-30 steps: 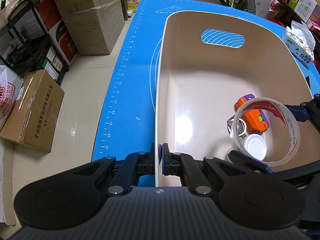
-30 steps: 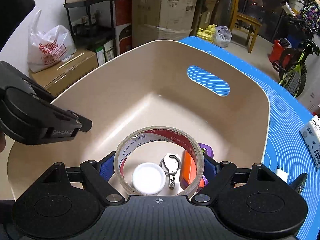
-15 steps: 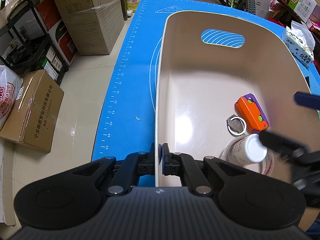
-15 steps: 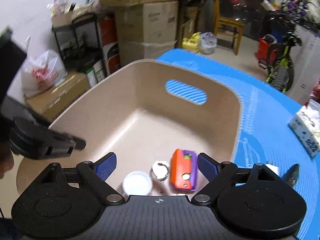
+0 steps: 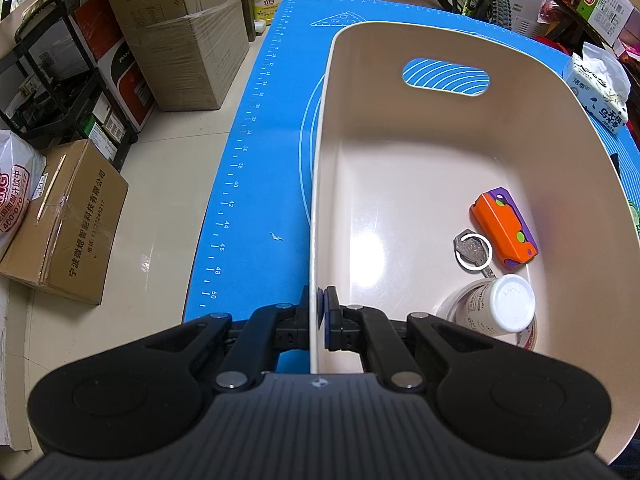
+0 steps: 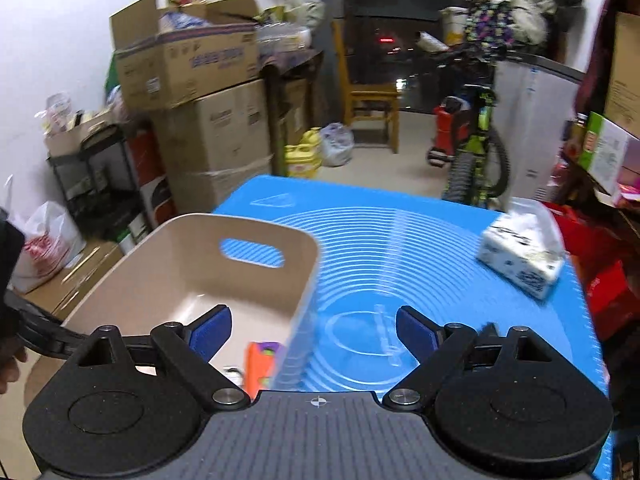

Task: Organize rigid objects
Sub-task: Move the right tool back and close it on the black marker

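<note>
A: Now clamping the left tool (image 5: 322, 314) tight on the near wall of the beige bin (image 5: 320, 184), bracing it on the tabletop (image 5: 256, 184).

B: Swinging the right tool (image 6: 314, 330) off with pads spread wide, having just been opening, gripping nothing.

A: Already lying inside: tape roll (image 5: 527, 336) around the white-capped bottle (image 5: 506, 307), then key (image 5: 473, 251), then orange-and-purple toy (image 5: 505, 229).

B: Probably scanning farther out for another piece; clearing the rim before dipping, approaching slowly, centring pads around it.
</note>
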{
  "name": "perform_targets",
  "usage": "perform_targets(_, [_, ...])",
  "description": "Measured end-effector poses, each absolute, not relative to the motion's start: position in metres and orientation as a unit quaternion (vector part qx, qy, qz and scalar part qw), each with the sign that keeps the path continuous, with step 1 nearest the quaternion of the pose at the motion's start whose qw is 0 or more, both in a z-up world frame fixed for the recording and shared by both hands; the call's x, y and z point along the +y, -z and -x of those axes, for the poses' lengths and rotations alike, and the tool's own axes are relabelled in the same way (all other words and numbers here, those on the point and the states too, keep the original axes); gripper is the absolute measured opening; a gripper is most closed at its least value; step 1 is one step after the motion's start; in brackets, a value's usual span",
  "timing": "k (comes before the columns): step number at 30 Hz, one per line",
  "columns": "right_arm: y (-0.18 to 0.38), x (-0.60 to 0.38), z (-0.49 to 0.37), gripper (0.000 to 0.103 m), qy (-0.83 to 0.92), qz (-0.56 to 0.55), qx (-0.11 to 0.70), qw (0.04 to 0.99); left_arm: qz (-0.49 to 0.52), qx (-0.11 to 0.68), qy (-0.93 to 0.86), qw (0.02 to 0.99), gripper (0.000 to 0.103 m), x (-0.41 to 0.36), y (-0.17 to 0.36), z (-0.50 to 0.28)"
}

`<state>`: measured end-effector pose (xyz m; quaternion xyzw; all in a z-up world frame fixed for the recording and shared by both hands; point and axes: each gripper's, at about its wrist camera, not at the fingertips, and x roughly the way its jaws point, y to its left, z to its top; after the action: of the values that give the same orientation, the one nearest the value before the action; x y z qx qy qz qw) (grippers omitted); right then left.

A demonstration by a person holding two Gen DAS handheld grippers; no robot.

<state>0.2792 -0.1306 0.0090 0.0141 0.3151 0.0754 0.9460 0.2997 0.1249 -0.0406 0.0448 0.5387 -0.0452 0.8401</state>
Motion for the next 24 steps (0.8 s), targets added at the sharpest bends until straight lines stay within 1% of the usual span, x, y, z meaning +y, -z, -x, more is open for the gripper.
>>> perform_targets(6, [0.011, -0.171, -0.264, 0.091, -0.021, -0.006, 0.332, 0.943, -0.044, 0.539, 0.046, 0.840, 0.005, 0.125, 0.041, -0.300])
perform_targets(17, [0.069, -0.231, -0.231, 0.089, 0.071, -0.035, 0.385, 0.920, -0.044, 0.539, 0.046, 0.840, 0.005, 0.125, 0.041, -0.300])
perform_targets(24, [0.097, -0.241, -0.232, 0.082, 0.080, -0.058, 0.414, 0.905, -0.044, 0.538, 0.046, 0.840, 0.005, 0.125, 0.041, -0.300])
